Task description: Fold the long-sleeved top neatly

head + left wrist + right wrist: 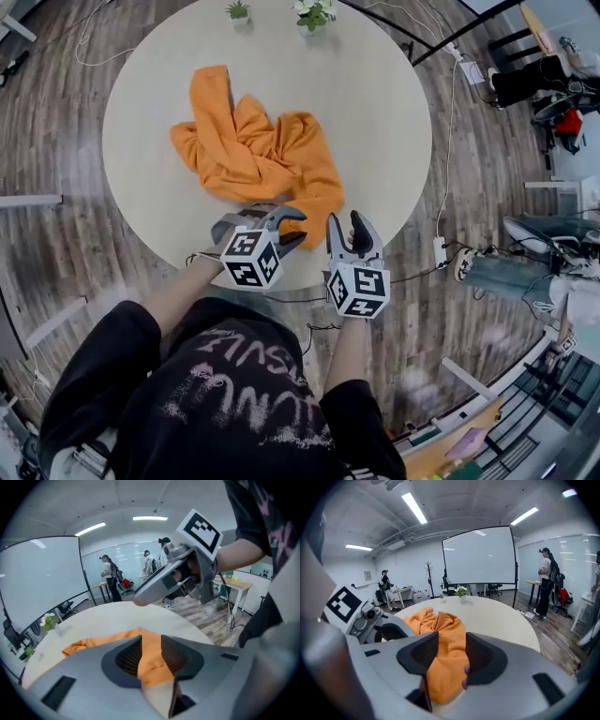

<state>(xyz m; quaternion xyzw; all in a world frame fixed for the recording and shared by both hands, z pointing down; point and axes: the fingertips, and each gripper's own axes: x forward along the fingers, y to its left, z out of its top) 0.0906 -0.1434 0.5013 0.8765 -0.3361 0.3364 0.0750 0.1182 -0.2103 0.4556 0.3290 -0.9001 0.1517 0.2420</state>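
1. The left gripper (pixel 292 227) holds its jaws apart and grips nothing; the crumpled orange top (pixel 253 150) lies just ahead of it.
2. The right gripper (pixel 346 225) also has its jaws apart, with the top's near edge in front.

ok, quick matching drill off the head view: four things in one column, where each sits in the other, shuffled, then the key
Things:
A. orange top
B. potted plants
C. left gripper
D. right gripper

Places:
1. far edge of the table
2. near edge, on the right
3. crumpled, mid-table
4. near edge, on the left, over the top's hem

Pairs: A-3, B-1, C-4, D-2
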